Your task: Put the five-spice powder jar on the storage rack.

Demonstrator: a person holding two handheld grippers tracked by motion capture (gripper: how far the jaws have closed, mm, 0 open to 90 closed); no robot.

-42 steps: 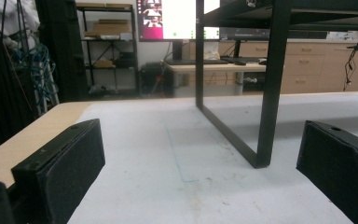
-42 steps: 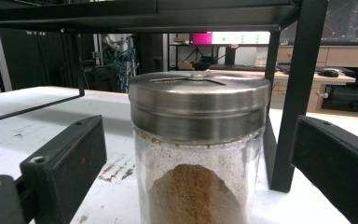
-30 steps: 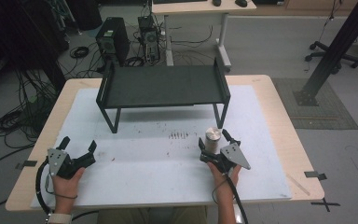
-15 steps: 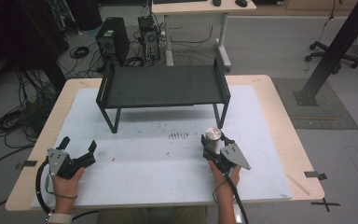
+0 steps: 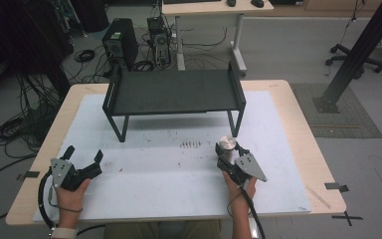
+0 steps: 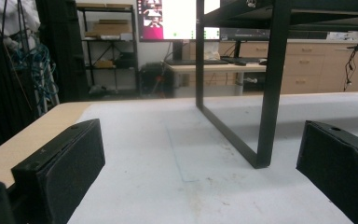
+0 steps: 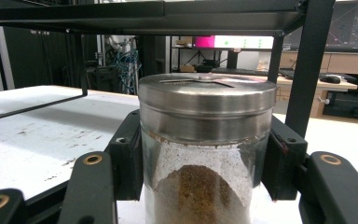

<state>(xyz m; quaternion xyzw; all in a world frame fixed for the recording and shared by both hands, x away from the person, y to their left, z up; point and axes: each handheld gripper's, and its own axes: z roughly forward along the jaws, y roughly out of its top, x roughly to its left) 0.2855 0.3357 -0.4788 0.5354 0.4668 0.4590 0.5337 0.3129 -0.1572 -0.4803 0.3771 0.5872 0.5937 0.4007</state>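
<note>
The right tongs (image 5: 227, 154) have just been closing, and now both jaws press the glass sides of the spice jar (image 7: 206, 154), just under its metal lid. In the right gripper view the black pads hug the jar left and right, low enough to catch glass instead of the smooth lid, which looks like the safer hold. The jar (image 5: 227, 145) stands upright on the white surface (image 5: 169, 174), just in front of the right front leg of the black shelf (image 5: 174, 92), brown powder heaped in its lower half and dust clinging higher up the glass. Keeping it vertical makes sense: that lid has a slot on top, and a tilt could spill the contents.

Over on the other side, the left tongs (image 5: 83, 158) rest near the front left corner of the surface, jaws wide apart with nothing between them, well away from the jar. In the left gripper view they look toward the shelf's left leg (image 6: 266, 84). That hand seems to be waiting, out of the way.

My guess: a lift comes next, perhaps up onto the shelf.
</note>
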